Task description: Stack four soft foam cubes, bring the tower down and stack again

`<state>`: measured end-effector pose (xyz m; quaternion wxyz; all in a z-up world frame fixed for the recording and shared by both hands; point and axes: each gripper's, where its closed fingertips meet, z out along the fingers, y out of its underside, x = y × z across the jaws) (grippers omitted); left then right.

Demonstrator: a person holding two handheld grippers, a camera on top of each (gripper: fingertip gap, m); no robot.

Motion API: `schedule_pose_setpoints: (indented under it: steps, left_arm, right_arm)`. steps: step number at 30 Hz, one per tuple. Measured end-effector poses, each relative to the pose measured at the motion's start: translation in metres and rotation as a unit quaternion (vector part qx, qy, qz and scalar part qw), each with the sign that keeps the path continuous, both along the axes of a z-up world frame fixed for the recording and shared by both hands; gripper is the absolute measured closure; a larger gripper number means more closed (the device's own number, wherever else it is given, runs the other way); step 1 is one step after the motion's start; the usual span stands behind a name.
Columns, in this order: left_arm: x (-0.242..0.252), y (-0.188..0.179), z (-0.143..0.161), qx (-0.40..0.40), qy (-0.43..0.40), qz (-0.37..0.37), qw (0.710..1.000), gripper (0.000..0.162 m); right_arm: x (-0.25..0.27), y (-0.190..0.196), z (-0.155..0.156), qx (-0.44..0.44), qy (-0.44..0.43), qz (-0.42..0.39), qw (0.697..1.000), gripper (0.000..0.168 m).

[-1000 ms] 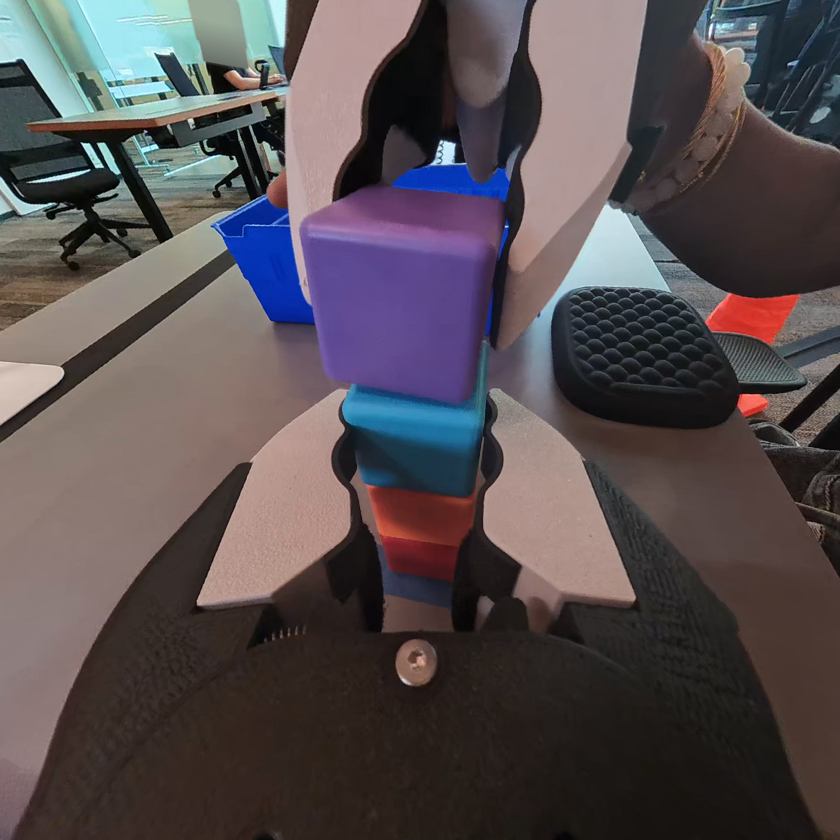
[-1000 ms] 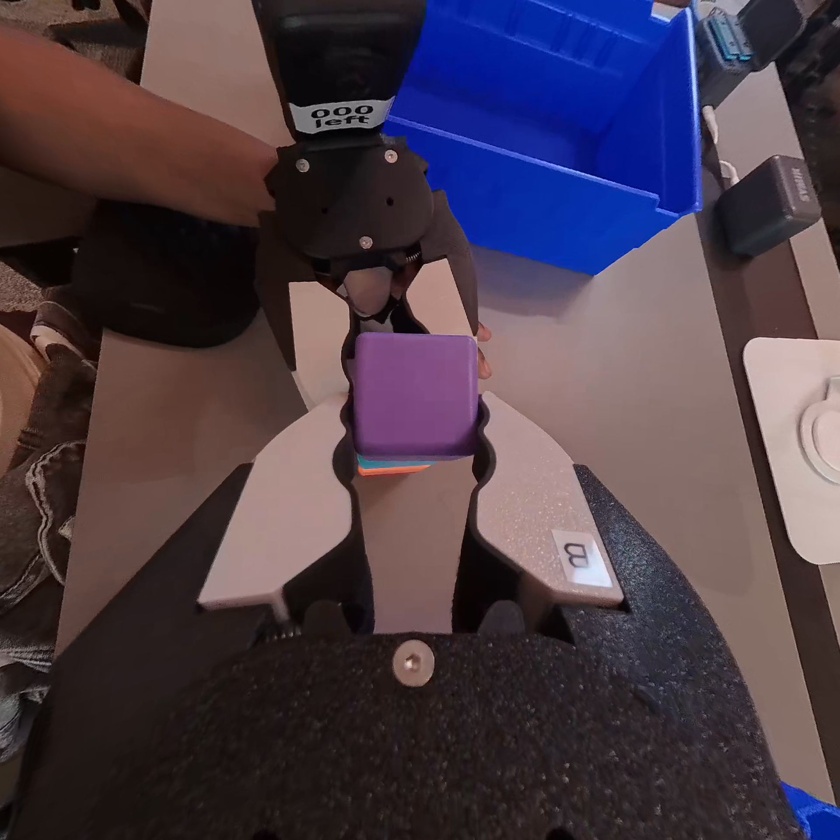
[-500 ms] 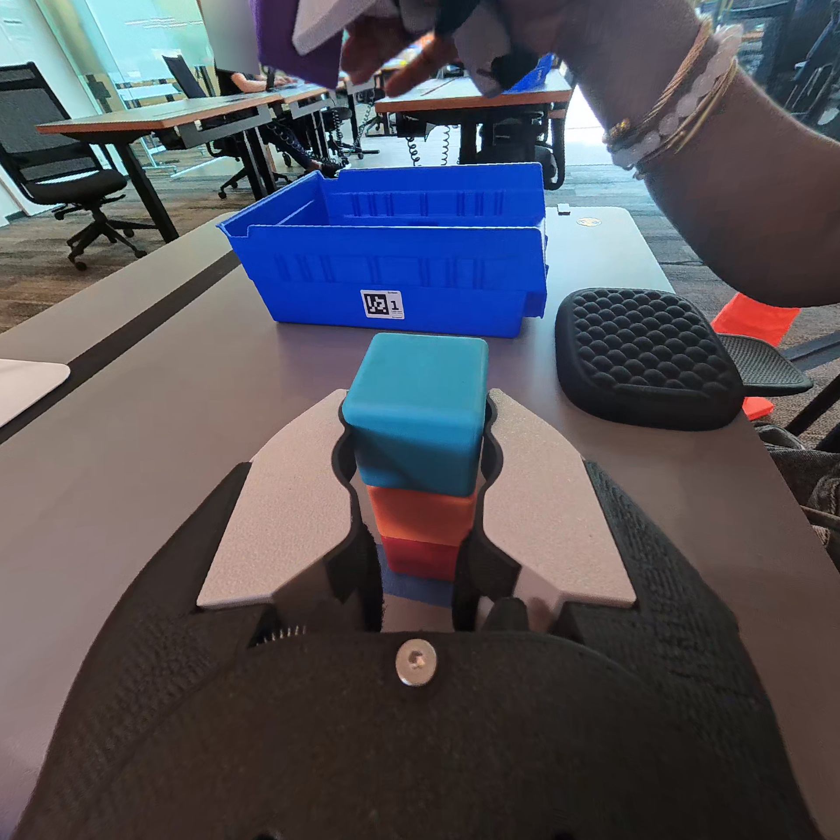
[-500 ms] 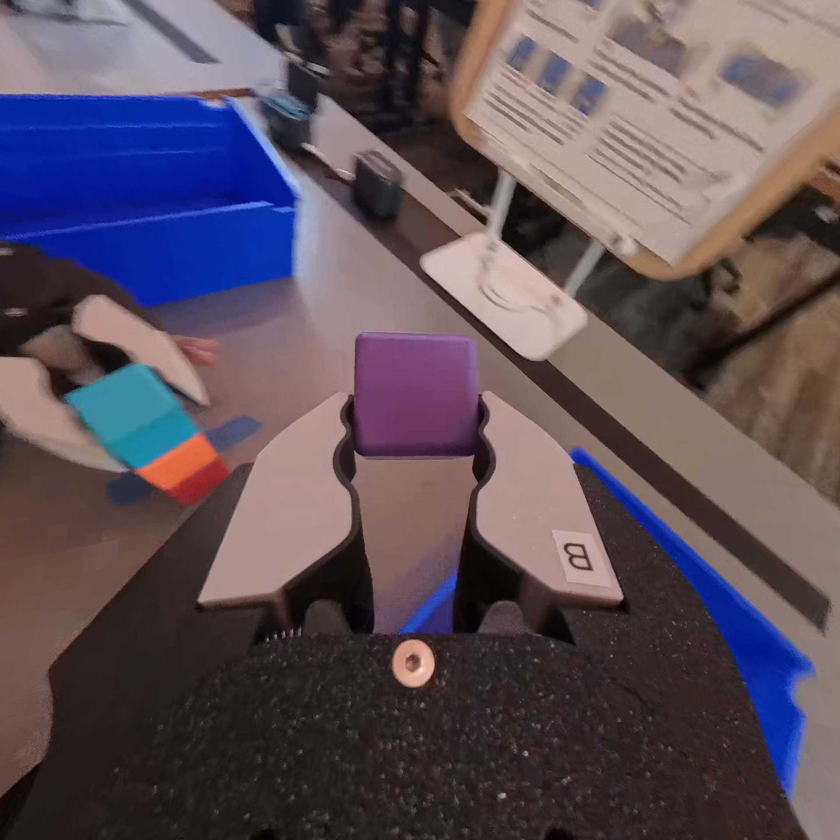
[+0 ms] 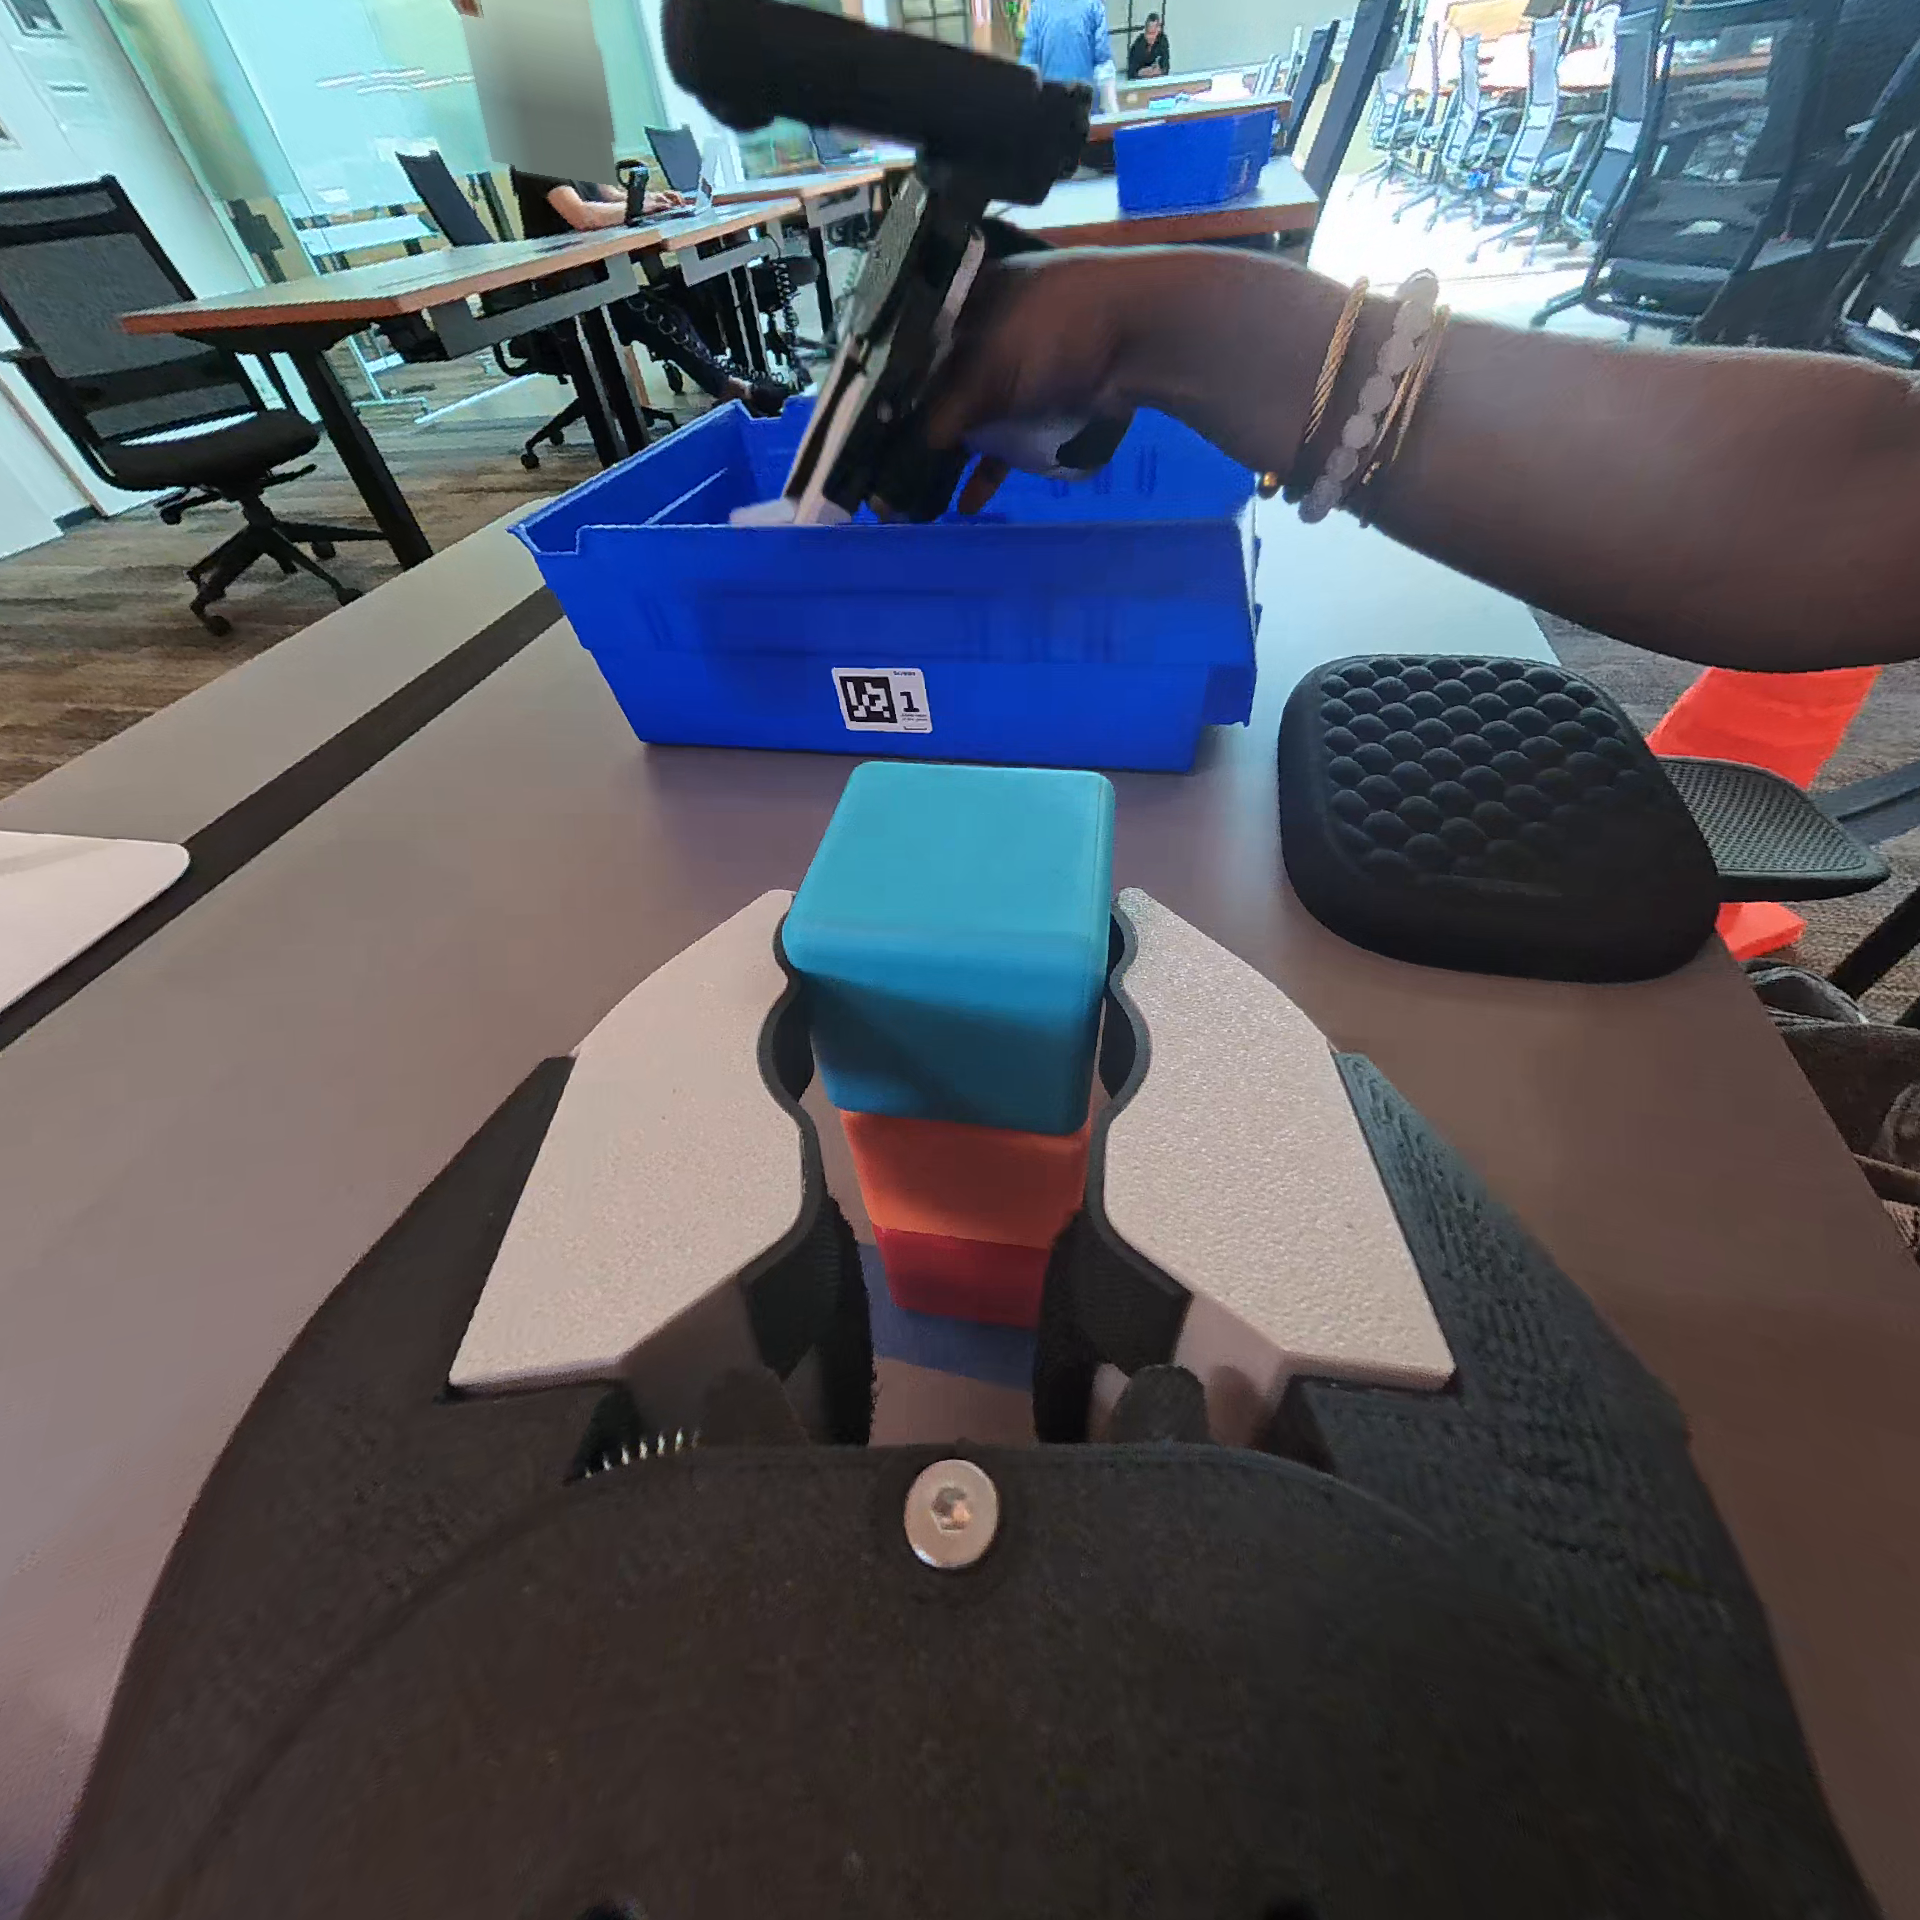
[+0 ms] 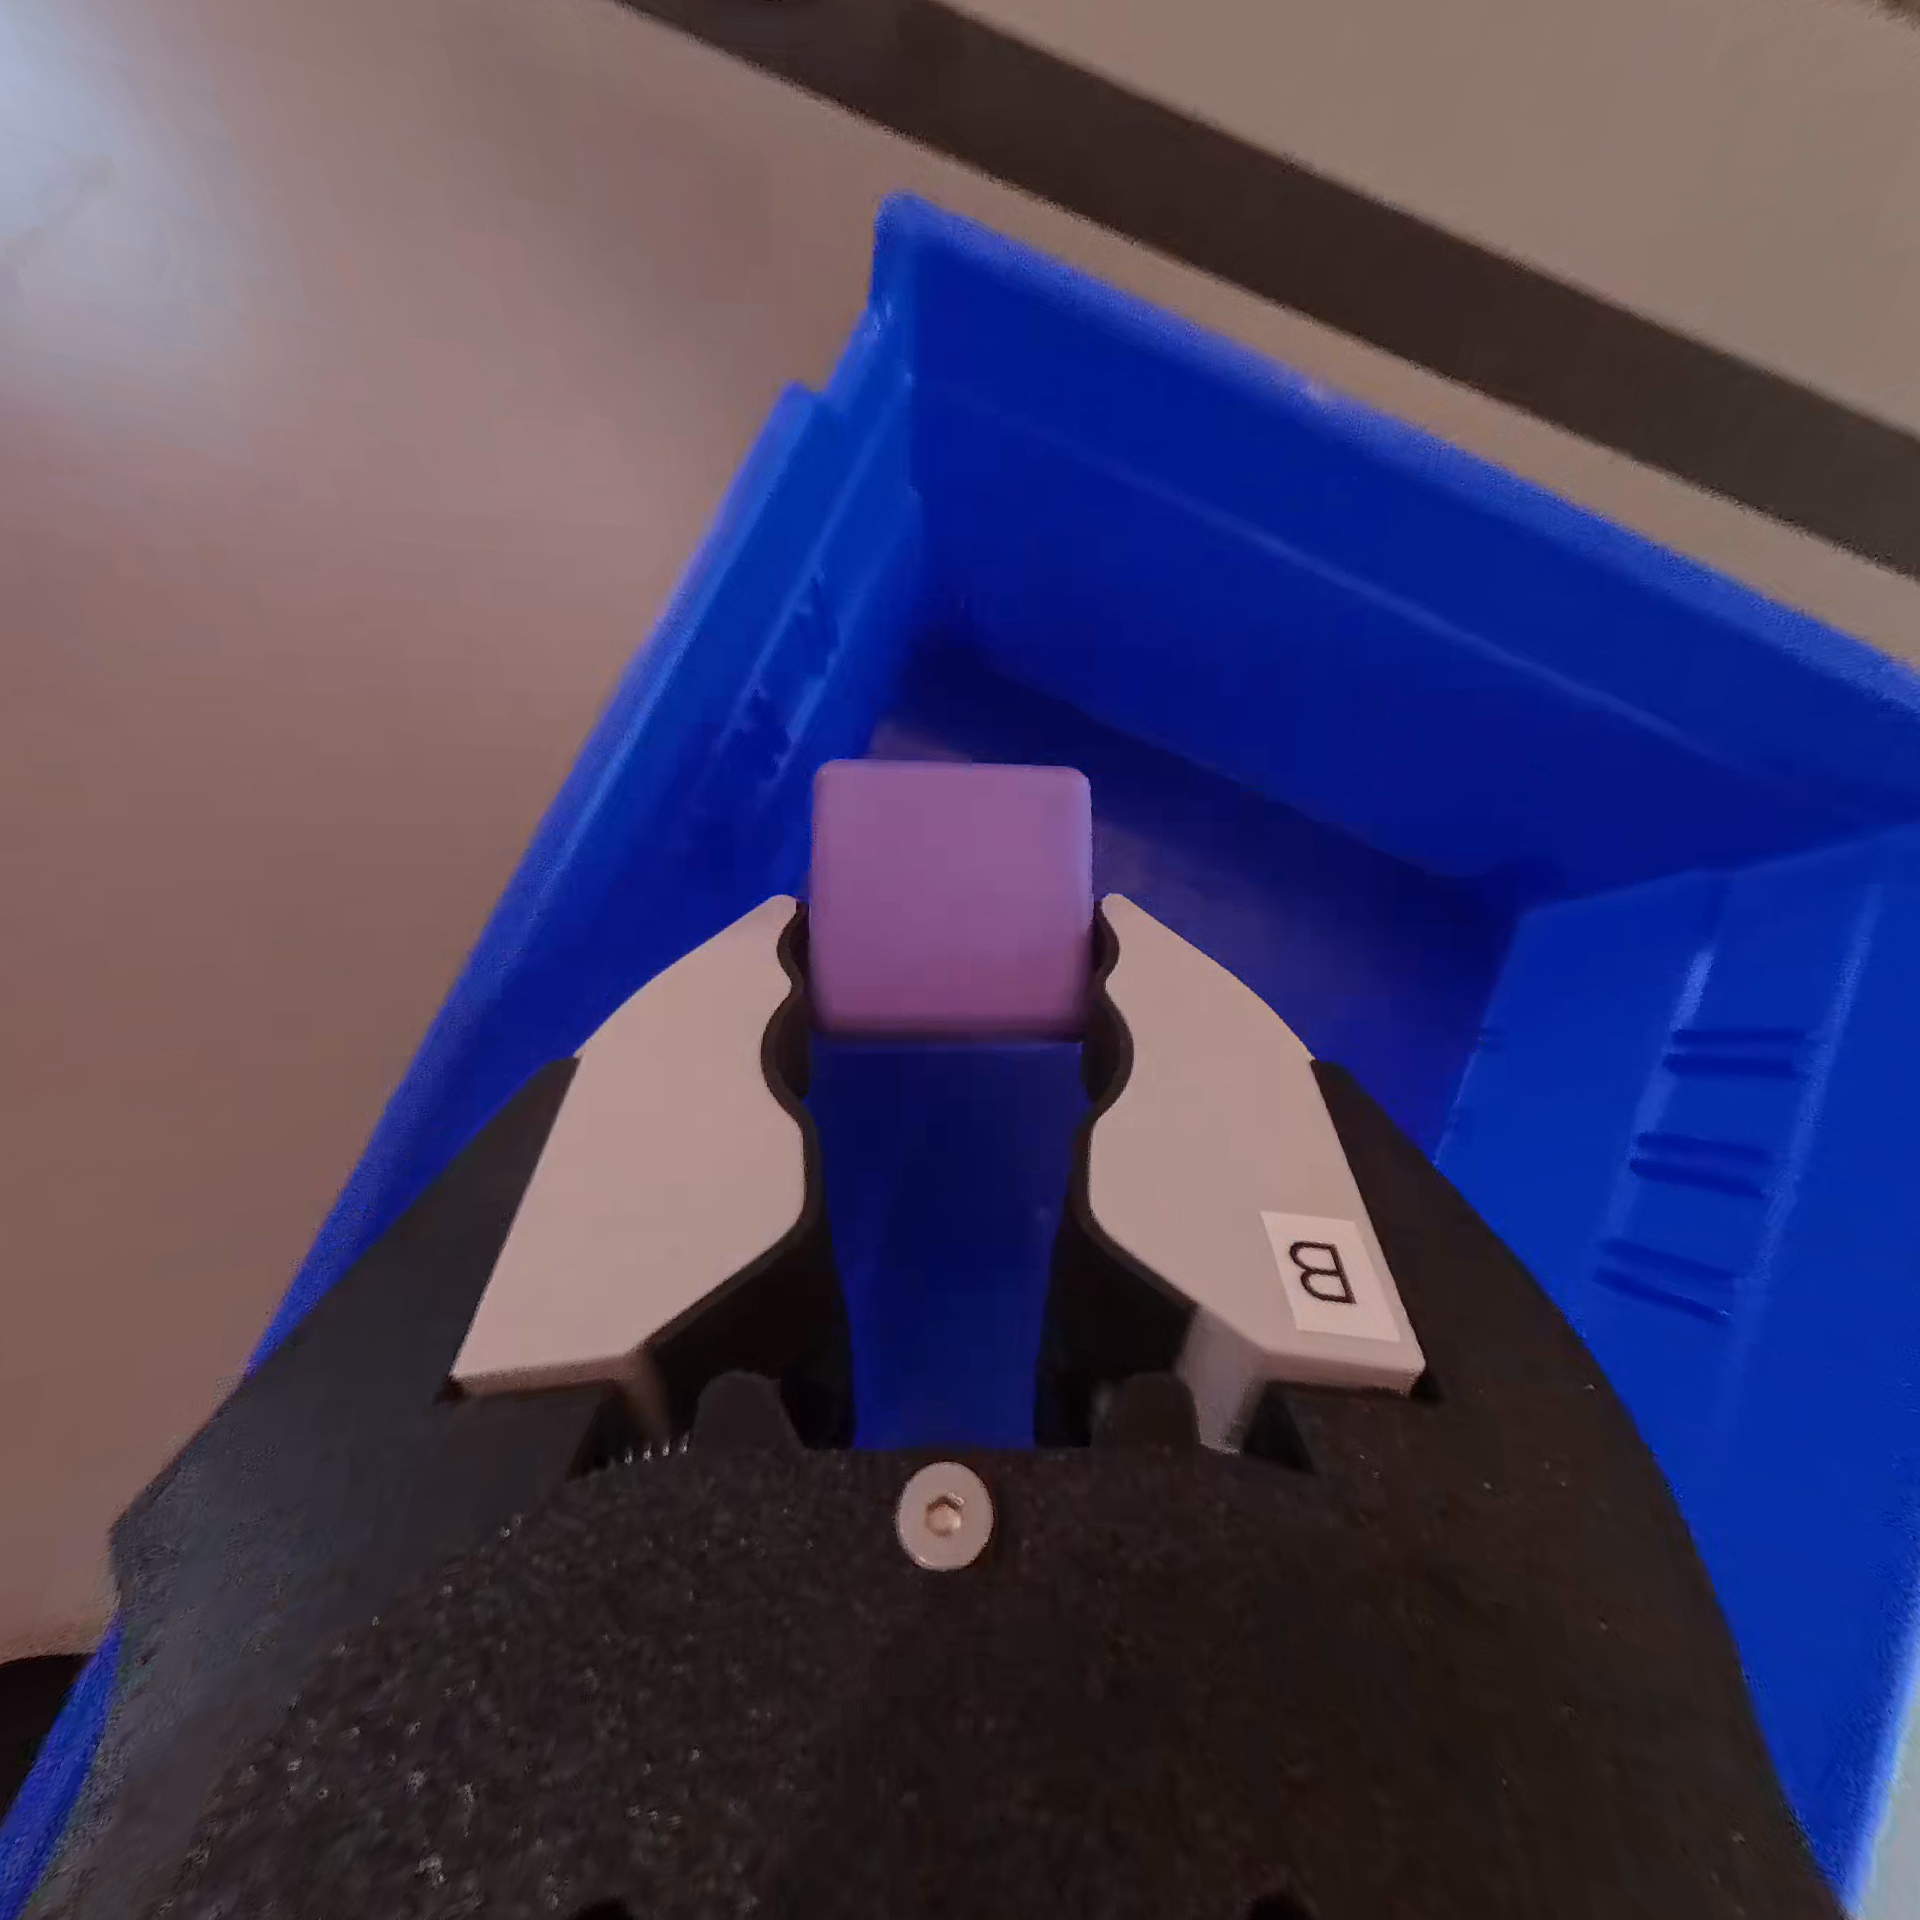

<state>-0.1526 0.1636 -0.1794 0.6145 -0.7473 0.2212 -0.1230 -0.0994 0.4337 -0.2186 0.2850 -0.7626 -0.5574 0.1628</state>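
Observation:
A tower of three foam cubes stands on the grey table: a teal cube [image 5: 951, 935] on an orange cube [image 5: 966, 1179] on a red cube [image 5: 961, 1273], over a blue patch [image 5: 935, 1351]. My left gripper [image 5: 951, 925] is shut on the teal cube, one finger on each side. My right gripper [image 6: 948, 914] is shut on a purple cube [image 6: 951, 899] and holds it low inside the blue bin [image 6: 1143, 520], near a corner. In the left wrist view the right gripper [image 5: 894, 343] reaches down into the bin [image 5: 914, 613] behind the tower; the purple cube is hidden there.
A black textured pad [image 5: 1475, 810] lies to the right of the tower. A white flat plate [image 5: 73, 894] is at the left edge, beyond a dark strip [image 5: 312, 769] in the table. The person's forearm [image 5: 1558, 468] crosses above the bin. Desks and office chairs stand behind. My right fingertips sit around 30 cm from my left ones.
My right gripper lifted the purple cube off the top of the tower, swung it away and lowered it into the blue bin. My left gripper stayed on the teal cube.

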Motion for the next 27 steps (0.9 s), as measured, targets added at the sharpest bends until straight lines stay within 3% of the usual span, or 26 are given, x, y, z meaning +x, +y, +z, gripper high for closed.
schedule_pose_setpoints:
  steps: [8, 12, 14, 18, 21, 24, 27]
  left_arm:
    - [-0.003, 0.001, -0.001, -0.001, -0.007, 0.011, 1.000, 0.109]
    - [-0.005, 0.002, -0.001, -0.003, -0.012, 0.012, 1.000, 0.109]
    - [-0.005, 0.002, -0.001, -0.003, -0.012, 0.013, 1.000, 0.109]
    - [-0.005, 0.001, -0.001, -0.001, -0.009, 0.019, 1.000, 0.109]
    - [-0.006, 0.001, -0.001, 0.000, -0.009, 0.021, 1.000, 0.109]
    - [-0.005, 0.002, -0.001, 0.002, -0.014, 0.020, 1.000, 0.110]
    - [-0.005, 0.001, -0.005, -0.004, -0.013, 0.019, 1.000, 0.110]
  right_arm:
    - [0.010, 0.004, -0.047, -0.023, -0.075, -0.013, 0.997, 0.118]
    - [0.009, 0.002, -0.053, -0.032, -0.070, -0.012, 0.997, 0.117]
    - [0.006, 0.003, -0.046, -0.022, -0.046, -0.015, 0.999, 0.107]
    - [-0.007, -0.001, 0.001, 0.028, 0.054, -0.010, 0.998, 0.093]
    - [-0.013, -0.014, 0.051, 0.082, 0.113, 0.009, 0.990, 0.100]
    - [-0.017, -0.033, 0.098, 0.118, 0.148, 0.028, 0.982, 0.095]
    - [-0.035, -0.084, 0.141, 0.126, 0.204, 0.126, 0.963, 0.096]
